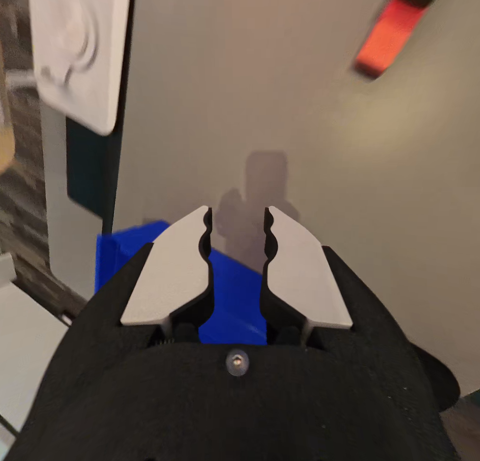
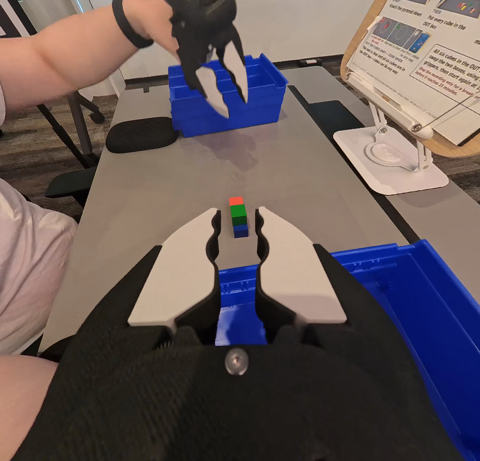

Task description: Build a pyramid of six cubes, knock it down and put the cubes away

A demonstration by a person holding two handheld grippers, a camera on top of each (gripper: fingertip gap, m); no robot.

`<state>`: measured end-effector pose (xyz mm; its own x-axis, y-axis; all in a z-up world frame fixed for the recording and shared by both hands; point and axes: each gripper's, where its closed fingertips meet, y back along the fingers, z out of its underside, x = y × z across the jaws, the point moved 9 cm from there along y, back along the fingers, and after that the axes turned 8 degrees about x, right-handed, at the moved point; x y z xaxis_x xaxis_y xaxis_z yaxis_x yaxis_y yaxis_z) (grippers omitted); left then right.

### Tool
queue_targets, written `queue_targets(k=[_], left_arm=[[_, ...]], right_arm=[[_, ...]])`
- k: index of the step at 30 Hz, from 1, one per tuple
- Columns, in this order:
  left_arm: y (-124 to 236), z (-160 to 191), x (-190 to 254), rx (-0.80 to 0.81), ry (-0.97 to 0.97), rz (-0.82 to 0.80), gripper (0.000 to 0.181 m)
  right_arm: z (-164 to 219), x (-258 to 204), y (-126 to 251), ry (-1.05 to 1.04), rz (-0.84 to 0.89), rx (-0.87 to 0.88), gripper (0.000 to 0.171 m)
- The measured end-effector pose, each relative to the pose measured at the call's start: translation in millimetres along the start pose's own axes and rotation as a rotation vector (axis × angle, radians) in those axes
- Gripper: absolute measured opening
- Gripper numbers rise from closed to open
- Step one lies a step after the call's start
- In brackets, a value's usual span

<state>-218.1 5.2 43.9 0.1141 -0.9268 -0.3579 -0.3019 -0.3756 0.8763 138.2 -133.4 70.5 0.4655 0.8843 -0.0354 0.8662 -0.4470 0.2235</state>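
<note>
Printed black and red text with small pictures covers an instruction sheet [image 2: 426,66], clipped to a white stand [image 2: 389,160] at far right.

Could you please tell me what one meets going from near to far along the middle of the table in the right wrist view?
Near blue bin → right gripper, jaws open → blue cube → green cube → red cube → bare grey table → far blue bin.

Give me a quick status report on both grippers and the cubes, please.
Left hand-held gripper open, empty, raised before far blue bin. Right hand-held gripper open, empty, above near blue bin. Three cubes in a row on table. Path clear.
</note>
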Motion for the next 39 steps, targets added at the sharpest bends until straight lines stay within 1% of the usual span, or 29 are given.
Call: queue_targets(k=[3, 5, 8, 9, 11, 13, 16, 23, 26, 29, 30, 34, 37, 39], left_arm=[[9, 63, -44, -0.053, 0.183, -0.121, 0.038], [9, 108, -70, -0.144, 0.281, -0.214, 0.039], [-3, 158, -89, -0.187, 0.425, -0.172, 0.040], [-9, 169, -92, -0.185, 0.429, -0.161, 0.040], [-21, 185, -96, -0.189, 0.361, -0.166, 0.040], [-32, 194, -95, -0.185, 0.281, -0.141, 0.040], [-44, 200, -99, -0.200, 0.240, -0.128, 0.039], [-64, 213, -108, -0.279, 0.282, -0.046, 0.042], [-69, 219, -110, -0.292, 0.316, -0.035, 0.038], [-73, 223, -109, -0.296, 0.349, -0.016, 0.031], [-75, 224, -109, -0.297, 0.352, -0.023, 0.031], [-69, 222, -108, -0.271, 0.341, -0.053, 0.028], [-53, 221, -111, -0.238, 0.364, -0.086, 0.028], [-42, 220, -111, -0.236, 0.337, -0.109, 0.027]], right_arm=[[1, 1, -4, -0.005, 0.002, -0.014, 0.026], [1, 2, -7, -0.009, 0.004, -0.024, 0.026], [2, 3, -14, -0.014, 0.002, -0.056, 0.026], [3, 4, -16, -0.015, 0.002, -0.070, 0.026], [5, 5, -19, -0.017, 0.005, -0.094, 0.026], [6, 6, -20, -0.024, 0.007, -0.104, 0.026], [7, 8, -21, -0.032, 0.014, -0.107, 0.026], [12, 10, -22, -0.048, 0.020, -0.133, 0.026], [12, 11, -21, -0.050, 0.022, -0.129, 0.026], [12, 11, -20, -0.050, 0.021, -0.127, 0.026], [12, 11, -19, -0.050, 0.021, -0.125, 0.026], [12, 12, -16, -0.053, 0.023, -0.110, 0.026], [11, 12, -14, -0.052, 0.024, -0.099, 0.026], [10, 12, -13, -0.050, 0.023, -0.088, 0.026]])
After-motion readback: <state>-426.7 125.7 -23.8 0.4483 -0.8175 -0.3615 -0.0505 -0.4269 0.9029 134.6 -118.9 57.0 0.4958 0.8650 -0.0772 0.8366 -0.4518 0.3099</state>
